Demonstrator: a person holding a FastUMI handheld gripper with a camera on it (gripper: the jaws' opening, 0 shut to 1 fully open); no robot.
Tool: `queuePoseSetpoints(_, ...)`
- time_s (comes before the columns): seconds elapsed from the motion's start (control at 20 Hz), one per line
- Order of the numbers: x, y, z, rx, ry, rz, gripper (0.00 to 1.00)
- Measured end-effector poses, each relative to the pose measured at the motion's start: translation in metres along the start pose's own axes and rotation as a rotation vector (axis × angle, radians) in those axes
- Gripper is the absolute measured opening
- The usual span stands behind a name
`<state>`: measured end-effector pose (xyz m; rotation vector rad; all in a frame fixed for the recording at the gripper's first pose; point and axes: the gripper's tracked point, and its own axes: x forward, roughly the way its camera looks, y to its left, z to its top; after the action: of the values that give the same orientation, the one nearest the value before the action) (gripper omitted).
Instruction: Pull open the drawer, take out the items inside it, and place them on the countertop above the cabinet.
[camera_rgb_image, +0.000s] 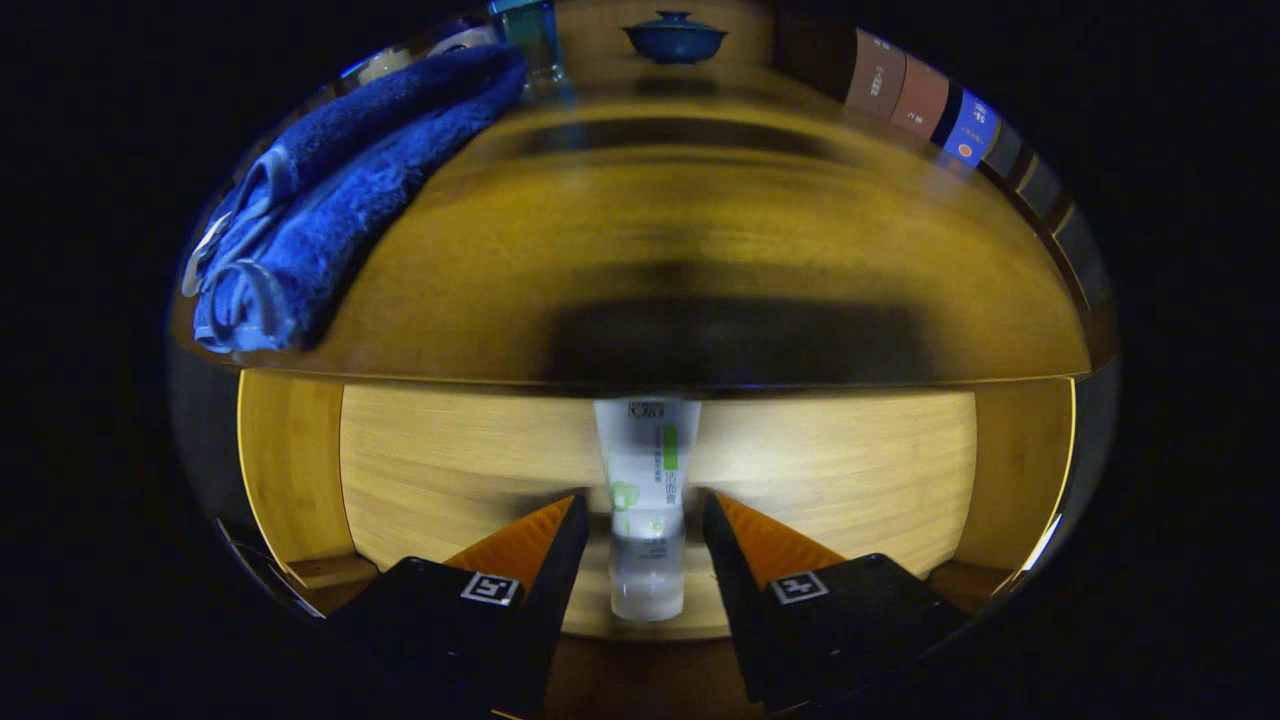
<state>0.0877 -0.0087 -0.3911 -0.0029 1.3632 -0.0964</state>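
Note:
The drawer (440, 470) stands pulled out below the wooden countertop (700, 230), and its pale wooden bottom is lit. A white tube with green print (648, 470) lies lengthwise on that bottom, its far end under the countertop's front edge. My gripper (645, 500) reaches down into the drawer with one finger on each side of the tube. It is open, with a narrow gap showing between each finger and the tube.
A folded blue towel (330, 200) lies on the left of the countertop. A dark blue lidded bowl (675, 38) and a glass (535, 40) stand at the back. Coloured boxes (920, 100) line the right rear. The drawer's side walls (290, 460) flank the gripper.

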Motion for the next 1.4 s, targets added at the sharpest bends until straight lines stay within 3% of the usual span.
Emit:
queuePoseSetpoints(0.3,0.004,-0.002,0.004,-0.049,-0.069,-0.022,0.41)
queuePoseSetpoints(0.5,0.007,0.002,0.007,-0.035,-0.098,0.013,0.41)
queuePoseSetpoints(0.6,-0.003,0.004,0.007,-0.015,-0.093,0.035,0.26)
queuePoseSetpoints(0.85,-0.035,0.006,-0.003,0.002,-0.134,0.105,0.26)
queuePoseSetpoints(1.05,-0.088,0.012,-0.023,-0.008,-0.207,0.156,0.26)
queuePoseSetpoints(1.2,-0.134,0.010,-0.004,-0.020,-0.326,0.158,0.26)
queuePoseSetpoints(1.4,-0.176,0.006,0.060,0.004,-0.463,0.162,0.25)
